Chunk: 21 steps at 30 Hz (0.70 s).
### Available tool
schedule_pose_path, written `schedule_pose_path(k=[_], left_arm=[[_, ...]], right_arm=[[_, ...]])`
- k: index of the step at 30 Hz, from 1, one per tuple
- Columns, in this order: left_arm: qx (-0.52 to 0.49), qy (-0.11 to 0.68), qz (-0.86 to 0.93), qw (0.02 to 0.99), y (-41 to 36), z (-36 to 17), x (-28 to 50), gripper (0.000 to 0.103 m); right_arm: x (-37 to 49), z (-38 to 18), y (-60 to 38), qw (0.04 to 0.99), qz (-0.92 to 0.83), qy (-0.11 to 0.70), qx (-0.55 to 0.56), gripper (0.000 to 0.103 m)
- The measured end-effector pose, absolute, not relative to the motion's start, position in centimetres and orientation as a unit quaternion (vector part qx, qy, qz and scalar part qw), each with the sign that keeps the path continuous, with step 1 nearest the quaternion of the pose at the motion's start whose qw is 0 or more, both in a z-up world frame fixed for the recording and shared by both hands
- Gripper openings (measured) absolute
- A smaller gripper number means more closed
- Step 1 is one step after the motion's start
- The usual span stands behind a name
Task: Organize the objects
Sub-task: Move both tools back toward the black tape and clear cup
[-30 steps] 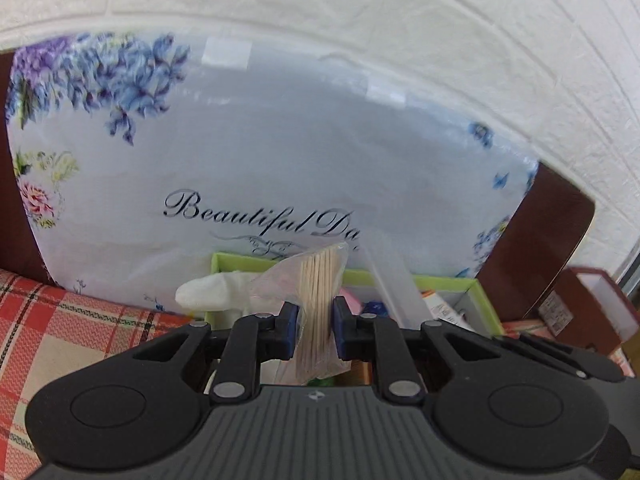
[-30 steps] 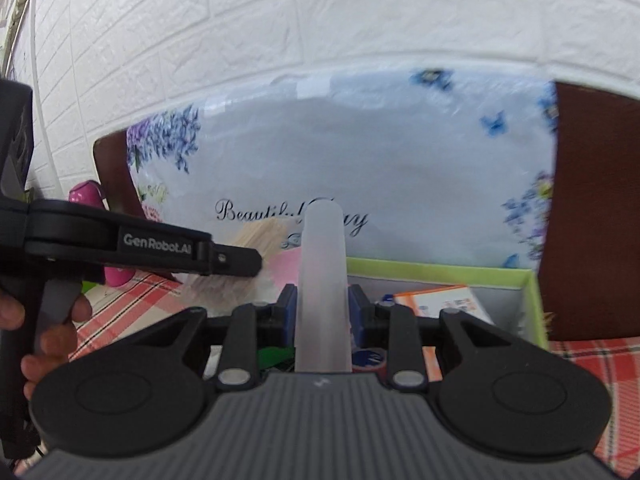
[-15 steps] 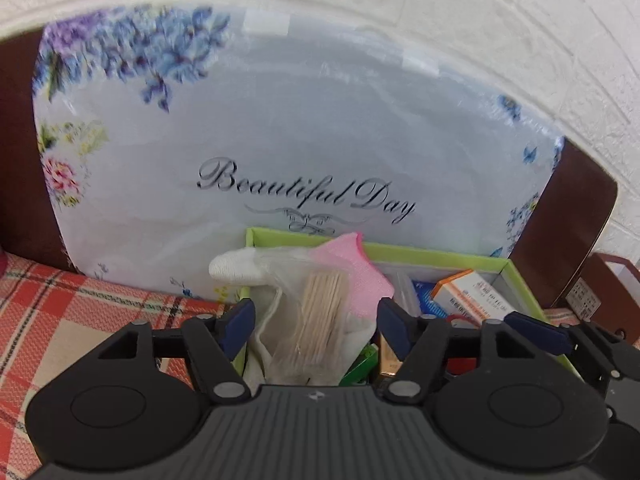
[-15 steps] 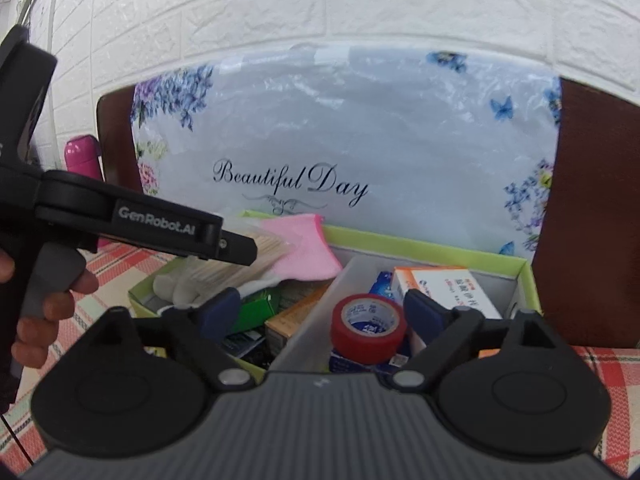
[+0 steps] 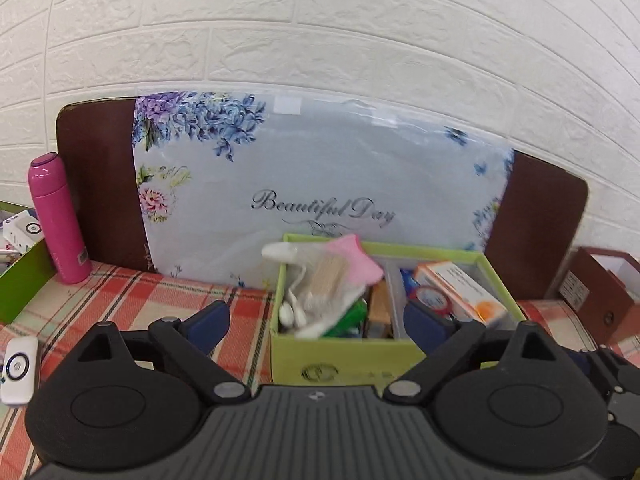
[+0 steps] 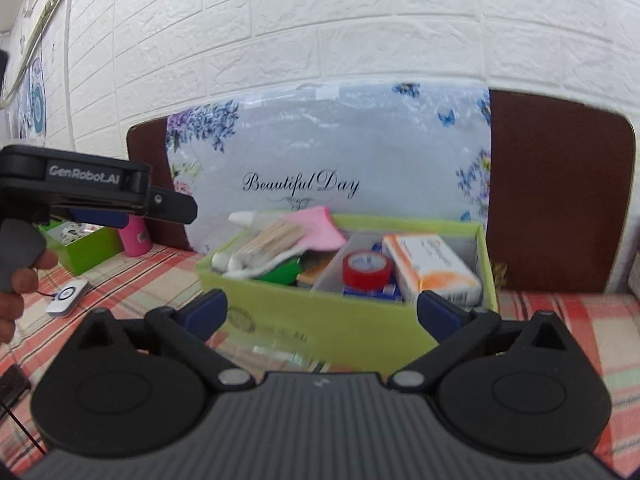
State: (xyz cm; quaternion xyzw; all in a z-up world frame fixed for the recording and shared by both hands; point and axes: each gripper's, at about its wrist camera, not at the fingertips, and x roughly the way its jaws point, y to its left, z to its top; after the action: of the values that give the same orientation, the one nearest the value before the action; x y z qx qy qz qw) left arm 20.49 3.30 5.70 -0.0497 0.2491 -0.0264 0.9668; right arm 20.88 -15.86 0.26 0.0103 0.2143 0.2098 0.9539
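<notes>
1. Left wrist view: left gripper (image 5: pixel 316 322) jaws have just been opening, now spread wide with nothing between them. The green box (image 5: pixel 348 356) sits on the plaid cloth (image 5: pixel 120 296); the toothpick bag (image 5: pixel 328 278) lies in its left compartment beside the pink cloth (image 5: pixel 358 258).
2. Right wrist view: right gripper (image 6: pixel 322 312) jaws likewise just opened, empty. The red tape roll (image 6: pixel 367 267) and orange-white carton (image 6: pixel 430 266) fill the box's right compartment.

White brick-pattern wall (image 5: pixel 320 40), brown padded headboard (image 6: pixel 560 192), red plaid cloth (image 5: pixel 140 292), bright even light
</notes>
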Motion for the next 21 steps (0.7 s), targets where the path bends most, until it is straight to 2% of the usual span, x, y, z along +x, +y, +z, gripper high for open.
schedule_pose_path(k=[9,21], left_arm=[[-0.033,0.282,-0.010,0.959,1.3,3.3,15.7,0.097],[0.000,0.322,0.046,0.946,1.6,-0.2,14.1,0.097]], right_arm=[[16.2,-2.5,-18.0,0.946,0.189,0.258,0.056,0.103],[14.5,-5.4,-18.2,0.931,0.182,0.310,0.072,0.103]])
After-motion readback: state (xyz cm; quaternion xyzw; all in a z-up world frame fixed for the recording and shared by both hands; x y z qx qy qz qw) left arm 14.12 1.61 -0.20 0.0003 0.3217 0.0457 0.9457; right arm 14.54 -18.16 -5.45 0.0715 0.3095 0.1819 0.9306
